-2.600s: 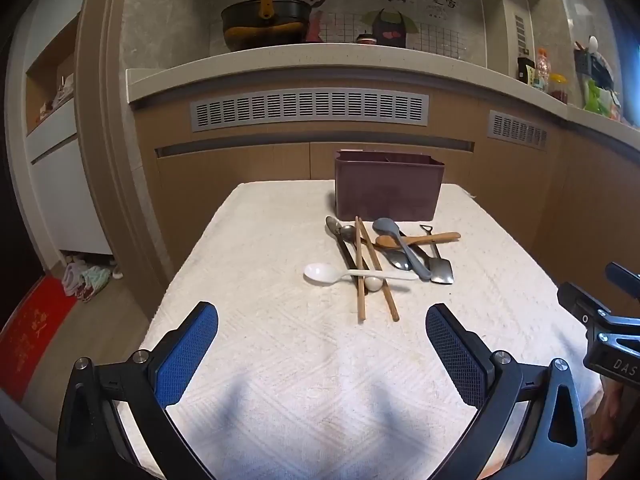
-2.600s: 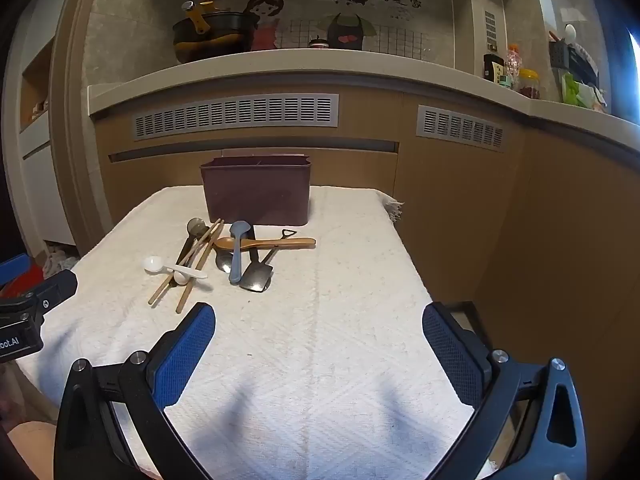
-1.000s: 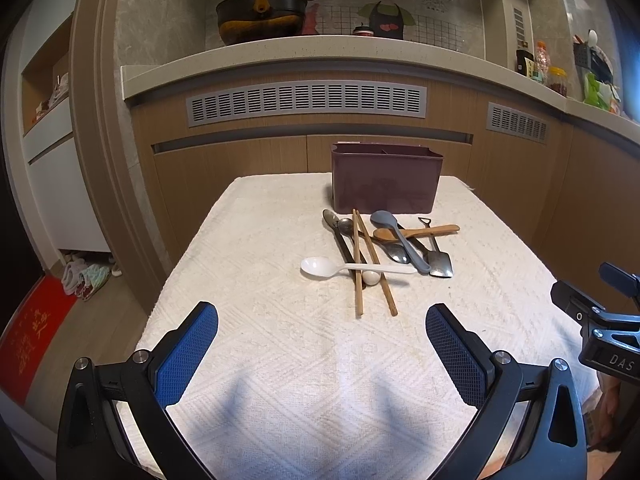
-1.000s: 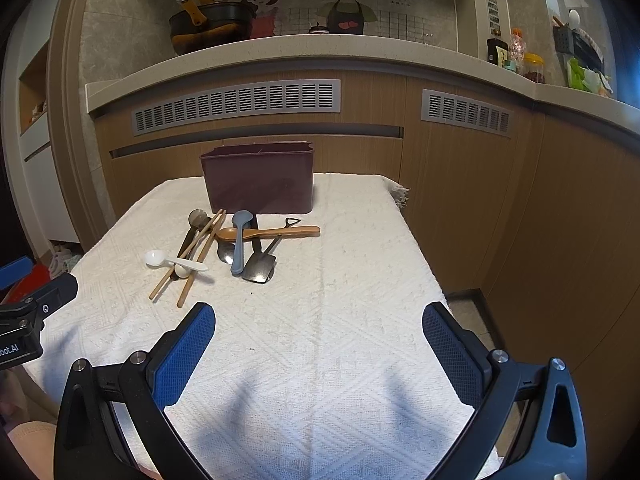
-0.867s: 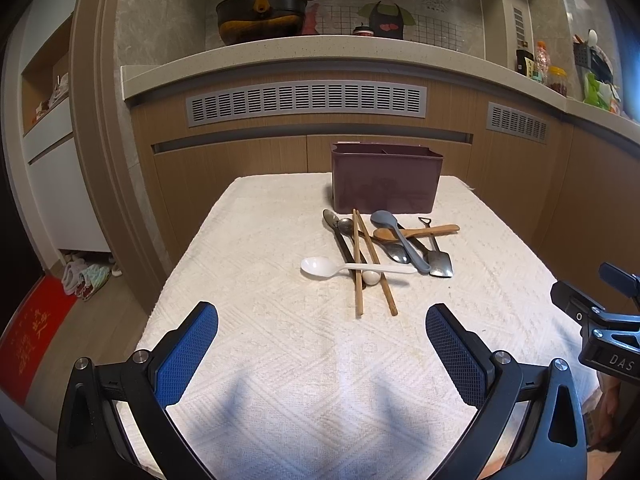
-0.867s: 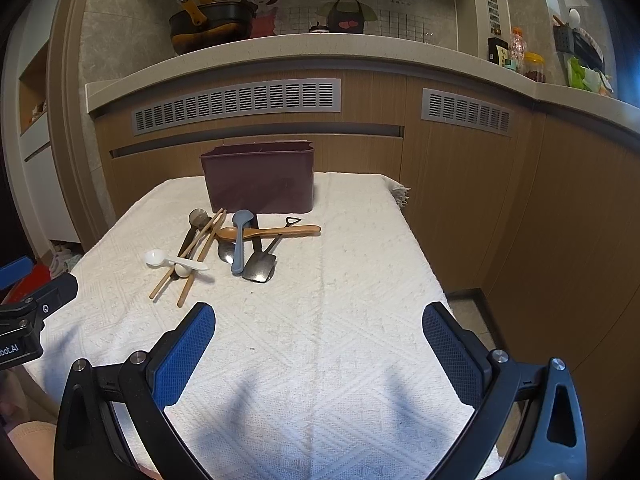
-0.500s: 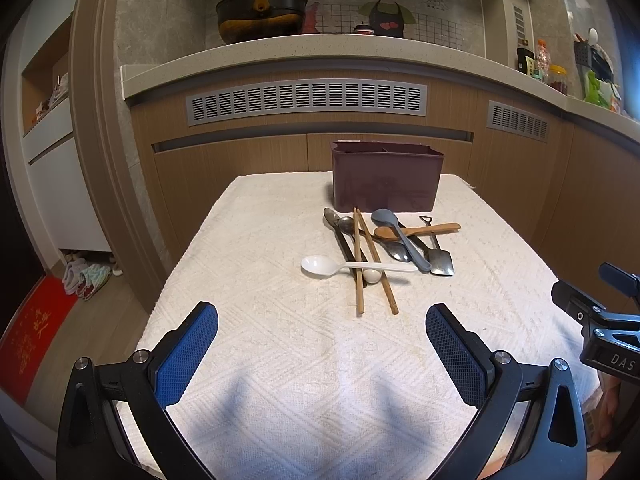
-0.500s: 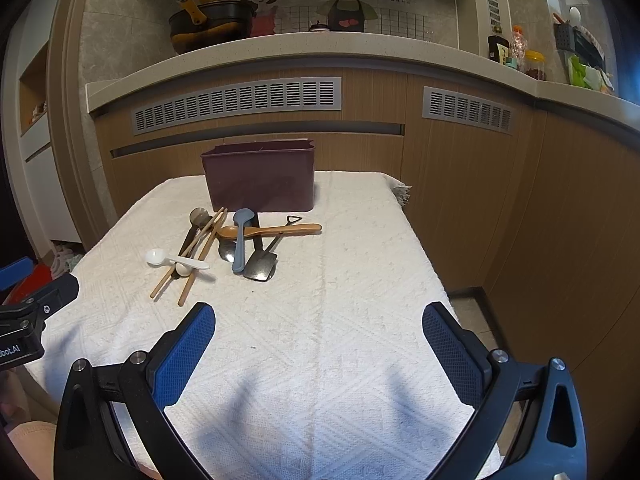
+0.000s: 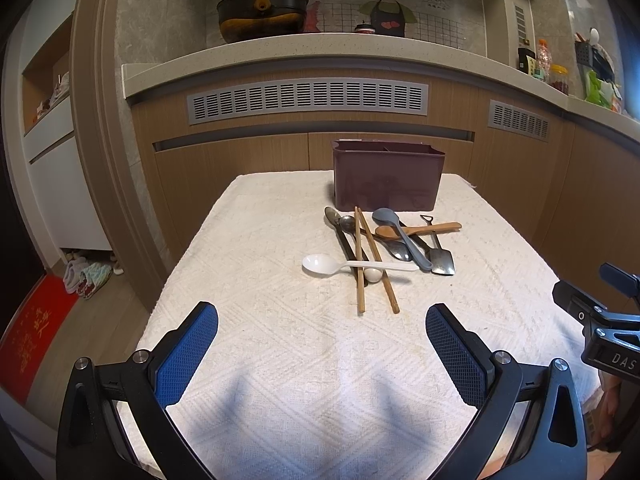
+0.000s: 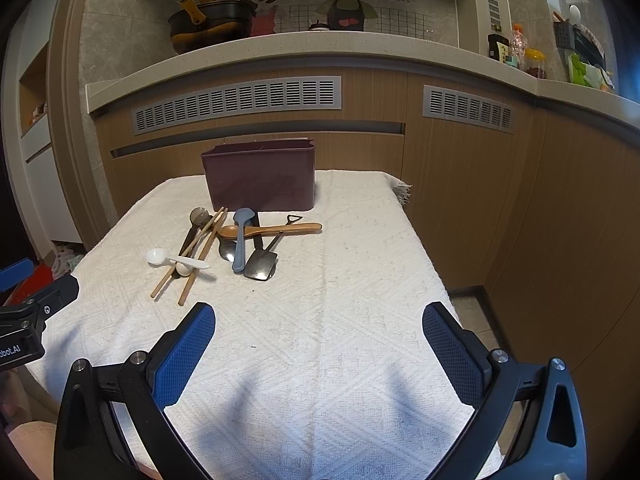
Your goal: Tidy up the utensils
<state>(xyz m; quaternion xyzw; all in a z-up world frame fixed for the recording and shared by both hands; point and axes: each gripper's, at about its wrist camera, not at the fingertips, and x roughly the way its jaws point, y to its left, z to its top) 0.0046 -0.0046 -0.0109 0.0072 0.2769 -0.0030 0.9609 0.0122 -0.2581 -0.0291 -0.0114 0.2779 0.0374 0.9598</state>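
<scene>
A dark purple utensil holder point(image 9: 387, 179) point(image 10: 260, 179) stands at the table's far side. In front of it lies a loose pile: a white plastic spoon point(image 9: 352, 265) point(image 10: 176, 260), two wooden chopsticks point(image 9: 370, 258) point(image 10: 196, 254), a grey-blue spoon point(image 9: 402, 236) point(image 10: 241, 236), a wooden spoon point(image 9: 416, 230) point(image 10: 272, 229), metal spoons point(image 9: 340, 226) and a small metal spatula point(image 9: 440, 258) point(image 10: 262, 264). My left gripper point(image 9: 322, 338) is open and empty over the near table, short of the pile. My right gripper point(image 10: 318, 340) is open and empty too, right of the pile.
The table wears a white textured cloth point(image 9: 280, 352) point(image 10: 340, 320). A wooden counter with grey vents point(image 9: 308, 100) rises behind it, with a black pot point(image 9: 262, 14) on top. The floor drops away past the cloth's right edge point(image 10: 436, 280). A red mat point(image 9: 32, 332) lies at left.
Both views have tilted slightly, so the pile and holder sit a little higher than 2.6 s ago. Both grippers remain open, and no utensil has moved.
</scene>
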